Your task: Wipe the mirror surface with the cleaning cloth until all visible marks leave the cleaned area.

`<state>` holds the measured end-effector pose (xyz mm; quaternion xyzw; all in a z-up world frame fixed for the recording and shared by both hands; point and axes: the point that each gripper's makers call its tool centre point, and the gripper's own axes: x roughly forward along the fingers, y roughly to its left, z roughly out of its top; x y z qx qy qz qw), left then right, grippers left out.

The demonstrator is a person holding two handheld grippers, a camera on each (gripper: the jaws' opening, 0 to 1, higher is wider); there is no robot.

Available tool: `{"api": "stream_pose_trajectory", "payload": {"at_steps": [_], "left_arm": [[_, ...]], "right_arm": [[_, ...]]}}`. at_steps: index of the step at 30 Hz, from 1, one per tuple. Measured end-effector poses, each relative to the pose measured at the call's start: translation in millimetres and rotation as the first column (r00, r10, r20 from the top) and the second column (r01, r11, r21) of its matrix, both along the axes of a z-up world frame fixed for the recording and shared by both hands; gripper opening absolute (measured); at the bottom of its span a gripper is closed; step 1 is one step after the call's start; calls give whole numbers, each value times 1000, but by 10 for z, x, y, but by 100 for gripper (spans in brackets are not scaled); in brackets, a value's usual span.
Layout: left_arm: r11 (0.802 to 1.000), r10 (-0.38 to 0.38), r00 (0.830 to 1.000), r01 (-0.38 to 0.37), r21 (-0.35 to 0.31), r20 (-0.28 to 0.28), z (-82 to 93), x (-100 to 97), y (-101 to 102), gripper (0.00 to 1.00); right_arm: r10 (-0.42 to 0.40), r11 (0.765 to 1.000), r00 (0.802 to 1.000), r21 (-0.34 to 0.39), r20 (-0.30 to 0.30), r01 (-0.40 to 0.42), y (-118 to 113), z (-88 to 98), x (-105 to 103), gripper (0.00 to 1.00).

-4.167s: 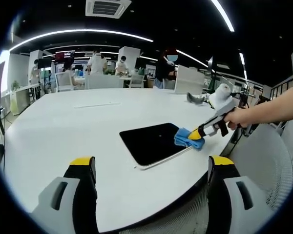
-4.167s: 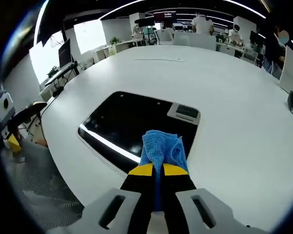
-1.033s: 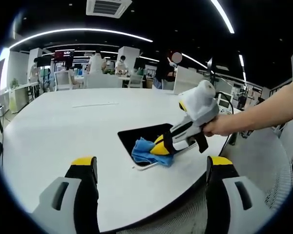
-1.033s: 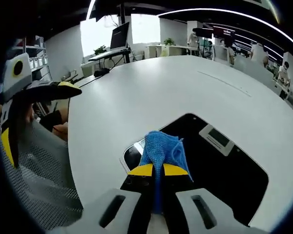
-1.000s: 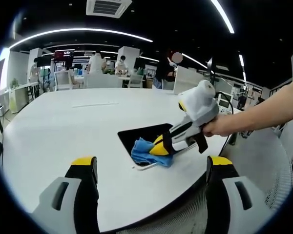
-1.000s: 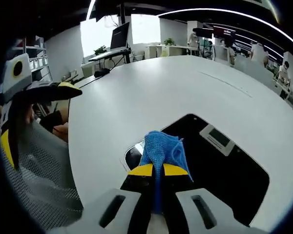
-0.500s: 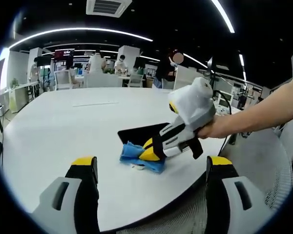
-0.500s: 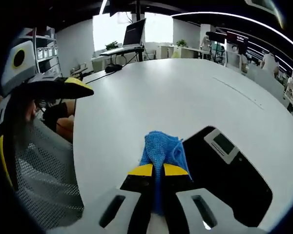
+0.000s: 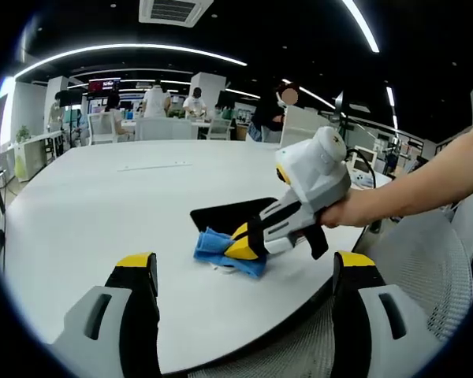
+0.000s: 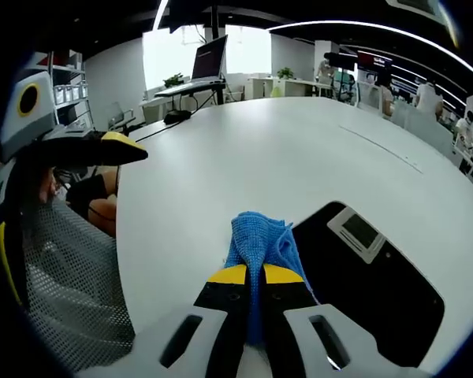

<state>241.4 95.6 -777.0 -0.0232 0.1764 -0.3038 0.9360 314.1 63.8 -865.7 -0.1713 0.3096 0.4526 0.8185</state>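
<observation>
Right gripper [image 10: 247, 273] has its yellow-tipped jaws pinched tight on the blue cleaning cloth [image 10: 258, 241], and the cloth bunches out just ahead of the tips, pressed down on the near corner of the mirror [image 10: 370, 283]. From the right gripper view, the cloth covers that corner and spills onto the white desk [image 10: 244, 157] beside it, while the dark glass stretches away to the gripper's right, reflecting a ceiling fixture. Off to the gripper's left, the left gripper [image 10: 102, 146] hangs past the desk edge above a mesh chair [image 10: 55, 276].

Switch to the left gripper view: the left gripper [image 9: 248, 272] holds its jaws wide apart with nothing between them, hovering at the desk's near edge. Straight ahead of it, the right gripper [image 9: 244, 242] comes in from the right, gripped by a hand [image 9: 343, 213], nose down on the cloth [image 9: 221, 248] at the mirror's [image 9: 229, 214] closest corner. Beyond the mirror the desk [image 9: 102, 197] runs on bare and white, and far behind it people stand among chairs in the office.
</observation>
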Motion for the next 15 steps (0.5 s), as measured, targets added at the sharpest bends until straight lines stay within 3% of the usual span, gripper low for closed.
{"api": "stream_pose_trajectory", "payload": {"at_steps": [6,15], "left_arm": [[1000,1,1000,0,17,-5,-24,-6,3,92],[1000,-6,1000,6,18,-7,-27,-21,-12,92]], "right_arm": [[-31,999,999,7,-7,31,-4,2,-4,0],[-10,1000,1000,-11,7,10,-9,-3,-15,0]]}}
